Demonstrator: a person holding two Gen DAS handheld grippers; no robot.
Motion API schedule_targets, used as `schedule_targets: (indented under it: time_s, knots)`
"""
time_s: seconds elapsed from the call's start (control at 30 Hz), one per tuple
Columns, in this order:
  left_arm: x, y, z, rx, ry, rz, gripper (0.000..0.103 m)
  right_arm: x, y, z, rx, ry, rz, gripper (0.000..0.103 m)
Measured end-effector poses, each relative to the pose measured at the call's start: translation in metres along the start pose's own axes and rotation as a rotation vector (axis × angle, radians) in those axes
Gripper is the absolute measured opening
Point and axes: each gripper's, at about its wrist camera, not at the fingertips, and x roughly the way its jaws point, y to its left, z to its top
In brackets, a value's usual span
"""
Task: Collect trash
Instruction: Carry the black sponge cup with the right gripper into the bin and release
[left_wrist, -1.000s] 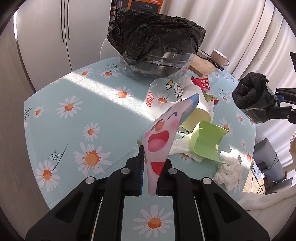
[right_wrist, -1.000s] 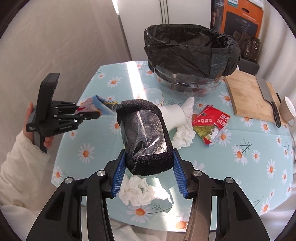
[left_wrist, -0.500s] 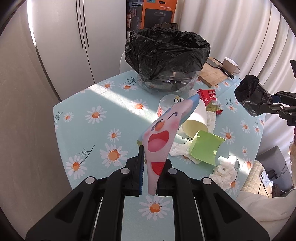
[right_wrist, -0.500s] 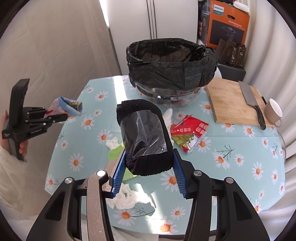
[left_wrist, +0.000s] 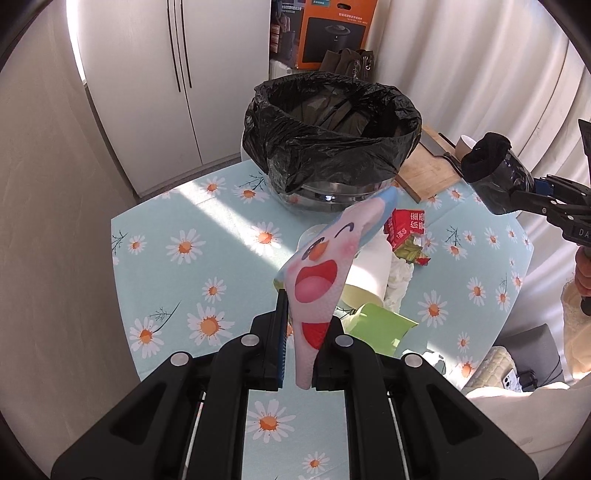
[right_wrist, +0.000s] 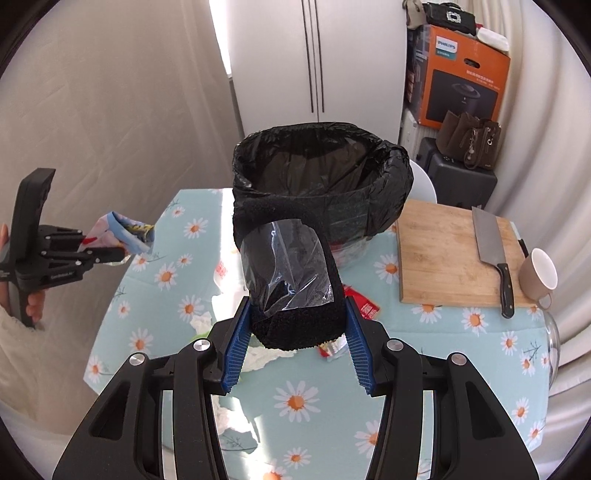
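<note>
Both loads are lifted off the tabletop (left_wrist: 192, 229), transport step. Left gripper (left_wrist: 297, 354) jaws pinch cartoon wrapper (left_wrist: 321, 273); right gripper (right_wrist: 295, 339) jaws clamp black sock (right_wrist: 291, 280). Next: carry both over lined bin (right_wrist: 321, 177), then release.

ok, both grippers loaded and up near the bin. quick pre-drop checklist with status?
1. Left gripper shut on the cartoon wrapper: ok.
2. Right gripper shut on the black sponge, which is partly in clear film: ok.
3. Bin bag mouth open, liner folded over the rim: ok.
4. Either piece above the opening: not ok; both are short of the rim, over the table.
5. Clear path to the bin: ok; the grippers are well apart.
6. Room left in the bag: cannot tell; the inside is dark.
7. Table cleared: not ok; red packet, cups, tissues and a green box are left.
</note>
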Motion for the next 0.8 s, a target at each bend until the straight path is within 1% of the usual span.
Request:
schedule_targets:
  time_s: [0.03,0.13,0.27,0.33,0.37,0.47,0.6,0.8]
  knots:
    - [0.0,-0.005,0.004,0.0,-0.001,0.004,0.01,0.002,-0.004,0.003,-0.013,0.002,-0.007,0.045]
    - [-0.002,-0.02,0.016,-0.008,-0.027,-0.021,0.01,0.007,-0.016,0.011,-0.047,0.013,-0.012,0.045]
    - [0.003,-0.04,0.031,0.002,-0.03,-0.022,0.01,0.011,-0.032,0.025,-0.09,0.015,0.004,0.045]
    - [0.003,-0.048,0.038,0.002,-0.031,-0.034,0.01,0.013,-0.039,0.034,-0.104,0.003,0.011,0.045]
    - [0.004,-0.052,0.041,0.005,-0.031,-0.037,0.01,0.014,-0.043,0.039,-0.108,-0.004,0.022,0.045]
    - [0.006,-0.062,0.053,0.018,-0.023,-0.002,0.01,0.018,-0.052,0.052,-0.118,-0.024,0.06,0.045]
    - [0.011,-0.072,0.069,0.022,-0.034,0.003,0.01,0.029,-0.065,0.072,-0.135,-0.036,0.114,0.045]
    - [0.027,-0.086,0.095,0.036,-0.027,0.01,0.01,0.045,-0.079,0.098,-0.163,-0.062,0.143,0.046]
